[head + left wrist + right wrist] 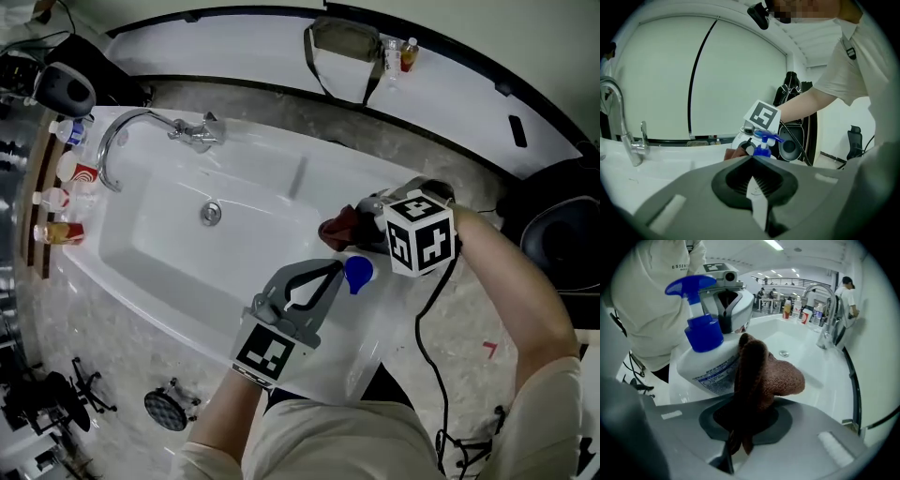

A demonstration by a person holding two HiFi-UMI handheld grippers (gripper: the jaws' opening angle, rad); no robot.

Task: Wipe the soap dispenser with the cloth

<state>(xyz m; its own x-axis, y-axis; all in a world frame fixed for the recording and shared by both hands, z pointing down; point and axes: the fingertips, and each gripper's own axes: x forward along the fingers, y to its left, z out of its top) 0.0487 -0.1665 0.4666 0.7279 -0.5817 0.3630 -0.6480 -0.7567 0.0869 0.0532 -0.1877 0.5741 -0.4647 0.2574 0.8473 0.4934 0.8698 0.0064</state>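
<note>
The soap dispenser [358,274], a white bottle with a blue pump [710,366], stands tilted on the front right rim of the white basin [187,253]. My right gripper [364,217] is shut on a brown cloth [761,371], and the cloth presses against the bottle's side. In the head view the cloth [339,228] bunches just beyond the pump. My left gripper [337,268] has its jaws closed, tips right beside the blue pump [763,145]. Nothing shows between its jaws. The bottle's body is hidden below them in the left gripper view.
A chrome faucet [127,131] and the drain [211,213] lie at the basin's far left. Cups and small bottles [66,202] crowd a shelf on the left. A bag [347,42] and two small bottles [398,56] sit on the far ledge.
</note>
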